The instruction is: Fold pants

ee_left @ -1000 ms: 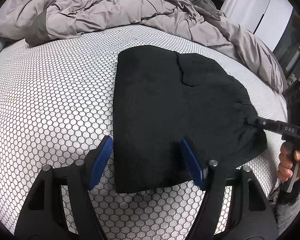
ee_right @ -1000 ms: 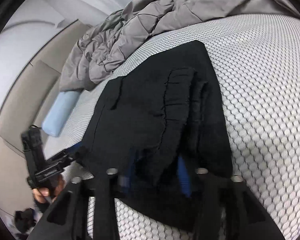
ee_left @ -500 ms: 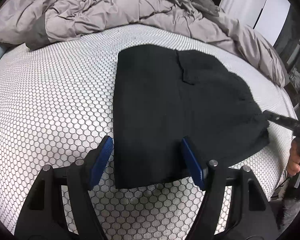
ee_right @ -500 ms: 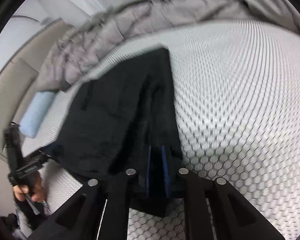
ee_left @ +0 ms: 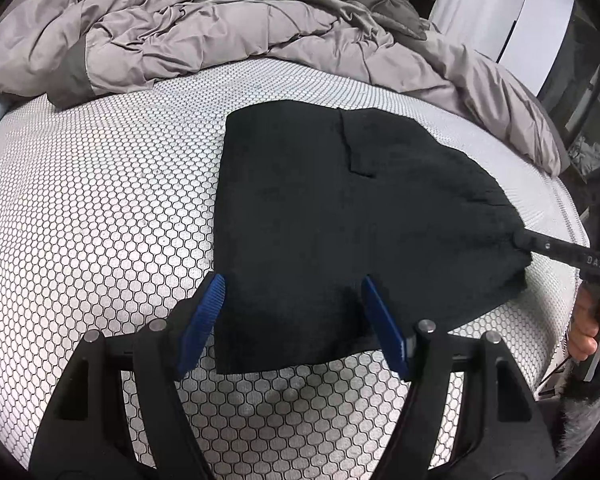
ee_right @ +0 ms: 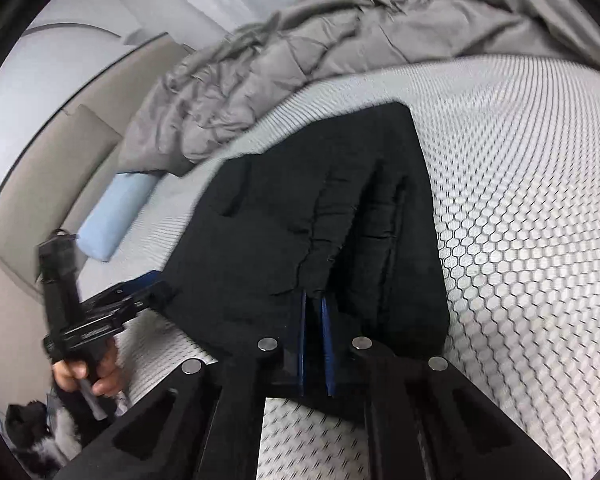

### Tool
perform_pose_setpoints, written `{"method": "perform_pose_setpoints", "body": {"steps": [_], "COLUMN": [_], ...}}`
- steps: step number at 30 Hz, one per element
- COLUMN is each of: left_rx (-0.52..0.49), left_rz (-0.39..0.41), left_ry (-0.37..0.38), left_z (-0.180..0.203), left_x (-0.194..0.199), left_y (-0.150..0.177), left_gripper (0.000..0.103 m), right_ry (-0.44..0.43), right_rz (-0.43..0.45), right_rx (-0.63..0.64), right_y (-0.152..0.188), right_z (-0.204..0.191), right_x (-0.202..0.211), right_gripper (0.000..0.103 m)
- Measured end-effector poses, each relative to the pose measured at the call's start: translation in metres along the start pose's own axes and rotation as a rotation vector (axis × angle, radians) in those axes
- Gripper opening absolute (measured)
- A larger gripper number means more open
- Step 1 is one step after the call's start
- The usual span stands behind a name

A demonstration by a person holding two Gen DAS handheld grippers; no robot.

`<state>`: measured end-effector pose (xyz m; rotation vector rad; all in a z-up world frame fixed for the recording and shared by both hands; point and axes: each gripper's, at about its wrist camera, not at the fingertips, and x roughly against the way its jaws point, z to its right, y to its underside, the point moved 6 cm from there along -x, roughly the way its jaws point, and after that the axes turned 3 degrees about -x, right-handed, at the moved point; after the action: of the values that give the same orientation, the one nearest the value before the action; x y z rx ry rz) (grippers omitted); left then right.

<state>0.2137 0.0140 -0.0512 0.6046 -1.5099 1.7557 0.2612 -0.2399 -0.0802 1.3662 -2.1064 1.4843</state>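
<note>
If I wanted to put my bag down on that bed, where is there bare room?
The widest bare stretch of mattress lies left of the black pants, below the crumpled grey duvet. A thin strip runs along the near edge under the left gripper. It is crowded on the right, where the right gripper pinches the pants.
</note>
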Motion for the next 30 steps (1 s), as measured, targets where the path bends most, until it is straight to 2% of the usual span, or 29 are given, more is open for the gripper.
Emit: {"method": "perform_pose_setpoints", "body": {"steps": [2,3,5,7,9,11,12,14,16,18,20,22,24,26,28,29,30], "left_rx": [-0.013,-0.018,-0.024,-0.042,-0.113,-0.167,-0.206,-0.282,-0.34,-0.388,-0.367,-0.354,-0.356,-0.362,-0.343,-0.333,-0.322], "left_rz": [-0.007,-0.016,-0.013,0.028,0.096,0.101,0.07,0.005,-0.046,-0.049,-0.05,-0.037,-0.033,-0.033,-0.008,0.029,0.062], "left_ry": [-0.009,-0.016,-0.025,-0.028,-0.036,-0.007,0.03,0.086,0.079,0.095,0.1,0.1,0.094,0.069,0.077,0.102,0.117], "left_z": [0.0,0.0,0.0,0.005,0.018,0.036,0.048,0.066,0.072,0.069,0.056,0.046,0.039,0.039,0.039,0.039,0.039], "left_x": [-0.002,-0.005,-0.004,0.006,0.016,0.009,-0.002,-0.027,-0.046,-0.049,-0.043,-0.036,-0.03,-0.025,-0.012,-0.003,0.0], "left_y": [0.0,0.001,0.0,-0.003,-0.009,-0.011,-0.01,-0.004,0.002,0.006,0.008,0.011,0.014,0.013,0.007,0.0,-0.009], "left_gripper": [0.068,0.068,0.068,0.068,0.068,0.068,0.068,0.068,0.068,0.068,0.068,0.068,0.068,0.068,0.068,0.068,0.068], "right_ry": [0.088,0.135,0.186,0.194,0.181,0.141,0.099,0.096,0.109,0.149,0.16,0.311,0.244,0.242,0.241,0.227,0.211], "right_rz": [0.001,-0.039,-0.057,-0.011,0.077,0.105,0.08,0.014,-0.066,-0.126,-0.128,-0.08,-0.073,-0.062,-0.023,0.007,0.042], "right_rx": [0.03,0.029,0.046,0.073,0.124,0.156,0.181,0.232,0.292,0.345,0.33,0.319,0.258,0.262,0.294,0.304,0.311], "right_y": [0.001,0.005,0.009,0.003,-0.003,-0.006,-0.005,-0.001,0.003,0.009,0.008,0.004,0.004,0.002,0.0,-0.002,-0.008], "right_z": [0.006,0.014,0.014,0.006,-0.008,-0.028,-0.042,-0.058,-0.073,-0.071,-0.06,-0.032,-0.02,-0.025,-0.04,-0.043,-0.051], "right_x": [-0.003,-0.015,-0.029,-0.02,-0.002,-0.004,-0.019,-0.051,-0.092,-0.116,-0.108,-0.082,-0.069,-0.065,-0.062,-0.058,-0.057], "right_gripper": [0.006,0.007,0.01,0.013,0.014,0.014,0.015,0.016,0.016,0.016,0.016,0.014,0.012,0.013,0.027,0.032,0.046]}}
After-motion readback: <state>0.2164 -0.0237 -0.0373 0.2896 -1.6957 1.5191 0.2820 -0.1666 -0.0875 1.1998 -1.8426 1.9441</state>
